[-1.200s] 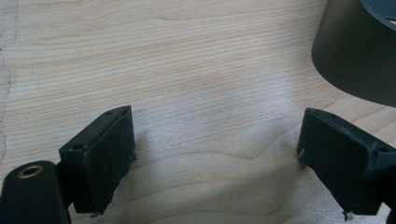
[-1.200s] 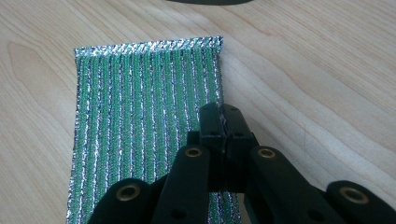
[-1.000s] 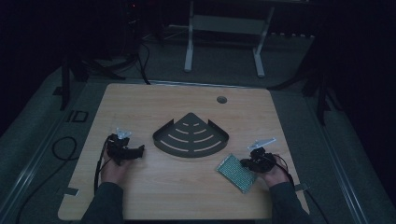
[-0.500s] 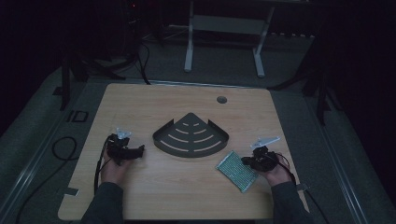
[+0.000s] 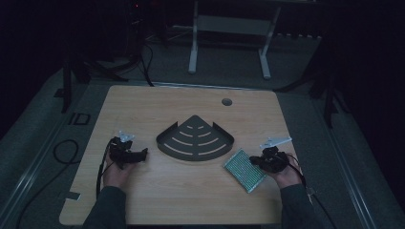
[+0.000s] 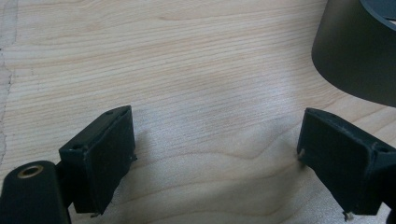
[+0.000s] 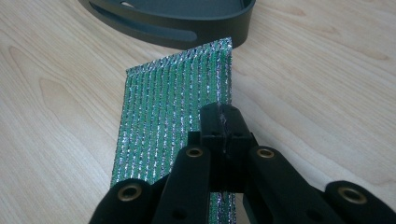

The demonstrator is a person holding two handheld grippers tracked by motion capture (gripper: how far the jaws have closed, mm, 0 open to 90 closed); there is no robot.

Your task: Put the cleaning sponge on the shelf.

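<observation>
1. High view: we see a dark fan-shaped tray point(image 5: 196, 140) at the centre of the wooden surface point(image 5: 157, 102). The left gripper point(image 5: 139, 155) rests left of it. The right gripper point(image 5: 255, 161) meets a green mesh pad point(image 5: 244, 170) lying right of the tray.
2. Left gripper view: we find the left gripper point(image 6: 215, 154) spread wide over bare surface point(image 6: 187, 60), holding nothing; the tray point(image 6: 357, 51) wall stands at upper right.
3. Right gripper view: we see the right gripper point(image 7: 223, 120) clamped on the pad's point(image 7: 173, 112) right edge; the pad's far corner reaches the tray point(image 7: 177, 18).
</observation>
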